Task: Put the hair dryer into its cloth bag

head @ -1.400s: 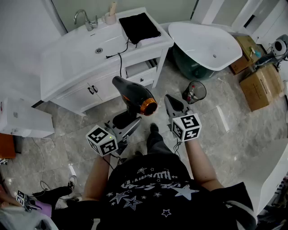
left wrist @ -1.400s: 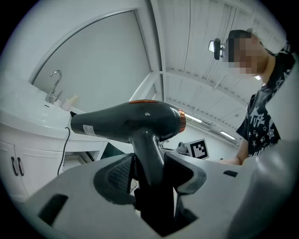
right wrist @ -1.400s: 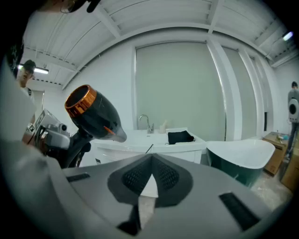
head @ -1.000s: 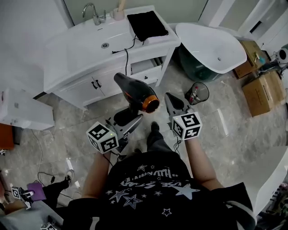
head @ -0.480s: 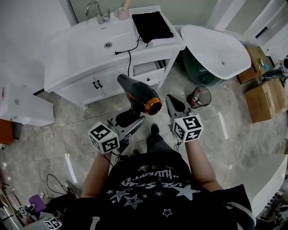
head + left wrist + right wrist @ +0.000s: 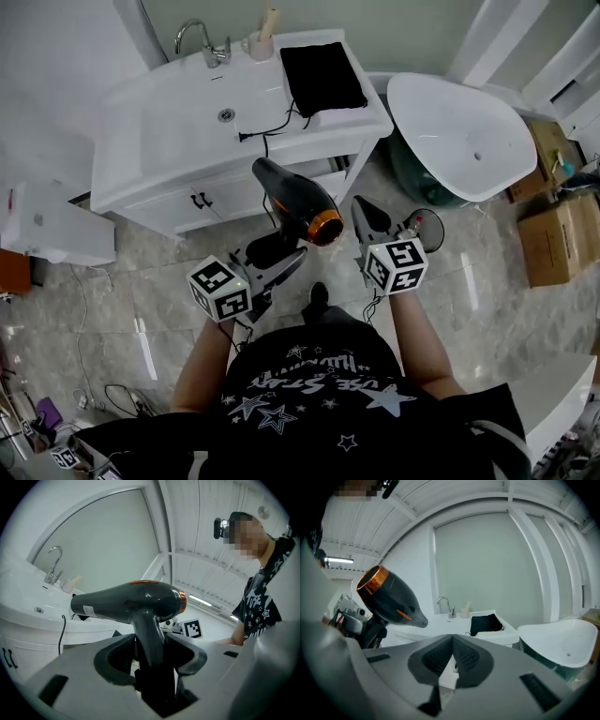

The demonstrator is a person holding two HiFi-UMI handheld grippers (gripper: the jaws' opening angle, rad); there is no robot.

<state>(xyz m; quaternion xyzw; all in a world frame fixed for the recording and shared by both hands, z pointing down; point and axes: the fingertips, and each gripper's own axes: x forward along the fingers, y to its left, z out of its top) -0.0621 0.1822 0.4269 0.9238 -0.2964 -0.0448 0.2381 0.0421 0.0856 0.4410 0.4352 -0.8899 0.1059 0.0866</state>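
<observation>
A dark grey hair dryer (image 6: 295, 199) with an orange ring at its back end stands upright in front of the vanity, its handle pinched between the jaws of my left gripper (image 6: 272, 255). In the left gripper view the dryer (image 6: 126, 604) fills the middle, and the left gripper (image 6: 150, 656) is shut on the handle. Its black cord (image 6: 265, 131) runs up onto the counter. The black cloth bag (image 6: 322, 78) lies flat on the counter's right end and also shows as the bag (image 6: 486, 623) in the right gripper view. My right gripper (image 6: 367, 217) is shut and empty, just right of the dryer; its pads (image 6: 464, 658) meet.
The white vanity (image 6: 159, 141) has a basin, a faucet (image 6: 199, 42) and a cup (image 6: 263, 44) at the back. A white bathtub (image 6: 459, 131) stands to the right, with a wire bin (image 6: 424, 230) below it and cardboard boxes (image 6: 553, 244) further right. A white box (image 6: 42, 230) sits at left.
Both grippers and the held dryer have moved towards the vanity; the counter and the bag now sit closer. Neither grip has changed.
</observation>
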